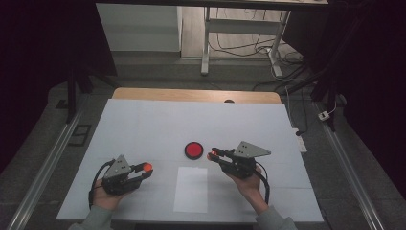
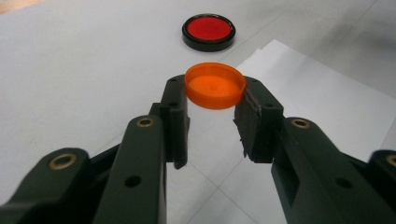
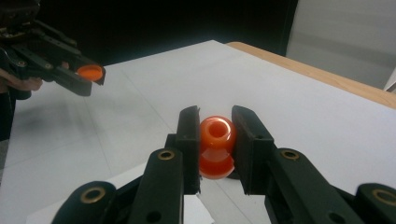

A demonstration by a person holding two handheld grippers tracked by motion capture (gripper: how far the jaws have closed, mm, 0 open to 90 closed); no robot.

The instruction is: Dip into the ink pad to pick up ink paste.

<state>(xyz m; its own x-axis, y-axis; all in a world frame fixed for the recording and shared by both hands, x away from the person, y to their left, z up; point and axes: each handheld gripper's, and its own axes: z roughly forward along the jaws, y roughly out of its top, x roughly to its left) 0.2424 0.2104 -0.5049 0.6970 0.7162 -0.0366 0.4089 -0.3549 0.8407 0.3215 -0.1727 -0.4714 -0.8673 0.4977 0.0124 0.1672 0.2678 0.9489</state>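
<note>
Left gripper view, orange cap (image 2: 215,85) clamped, fingers (image 2: 175,119)

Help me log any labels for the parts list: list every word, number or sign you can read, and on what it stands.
None: no legible text on the orange cap, the orange bottle, the red-and-black disc, the white sheet or either gripper.

I'm looking at a lab or test room: white-covered worktop (image 1: 143,124) inside dark curtains (image 1: 43,57), metal floor rails (image 1: 43,165) either side, loose cables (image 1: 239,48) and a power strip (image 1: 300,139) on grey floor, height-adjustable desk frame (image 1: 239,28) behind.
</note>
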